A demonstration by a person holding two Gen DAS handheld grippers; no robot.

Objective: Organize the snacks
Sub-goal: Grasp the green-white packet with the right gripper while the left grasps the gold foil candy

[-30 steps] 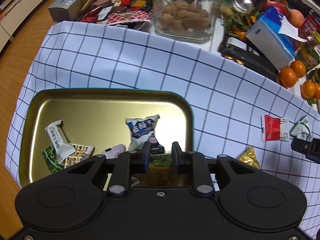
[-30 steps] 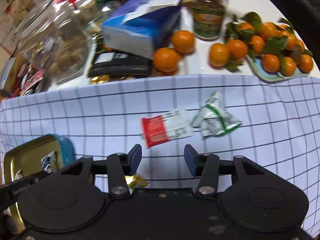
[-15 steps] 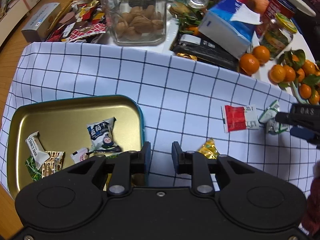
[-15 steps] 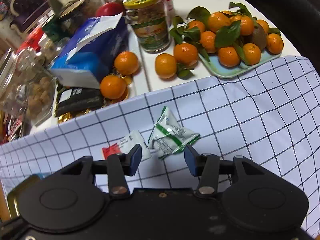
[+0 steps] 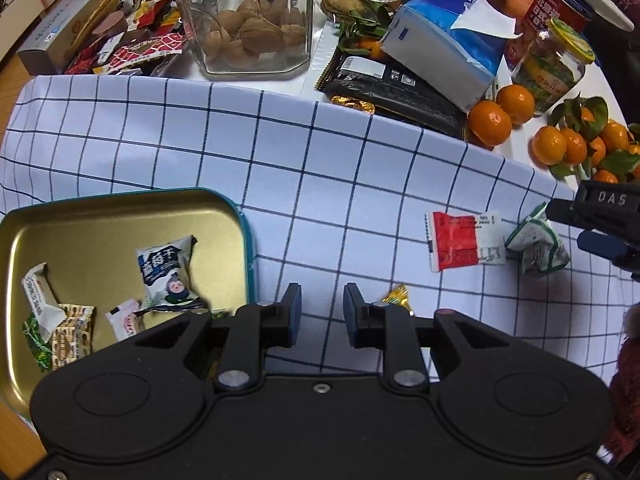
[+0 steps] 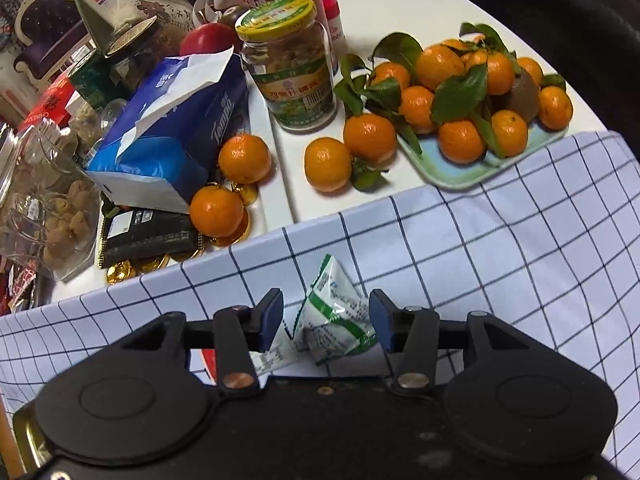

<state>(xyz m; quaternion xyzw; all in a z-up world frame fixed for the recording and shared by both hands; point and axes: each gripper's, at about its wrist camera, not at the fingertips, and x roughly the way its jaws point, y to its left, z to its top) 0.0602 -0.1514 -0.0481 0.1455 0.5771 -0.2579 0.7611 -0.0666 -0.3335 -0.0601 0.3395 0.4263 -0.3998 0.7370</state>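
Right gripper now astride green-white packet.

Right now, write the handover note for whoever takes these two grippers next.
Left gripper: open, empty, over the checked cloth just right of the gold tray.
Right gripper: open, the green-and-white packet sits between its jaws; not gripped yet.
Done: several snacks lie in the tray, among them a blue-and-white packet.
Left: three on the cloth. The green-and-white packet, the red-and-white sachet beside it, and the gold candy by the left gripper's right finger.
Likely next: close the right gripper on the packet and carry it to the tray.
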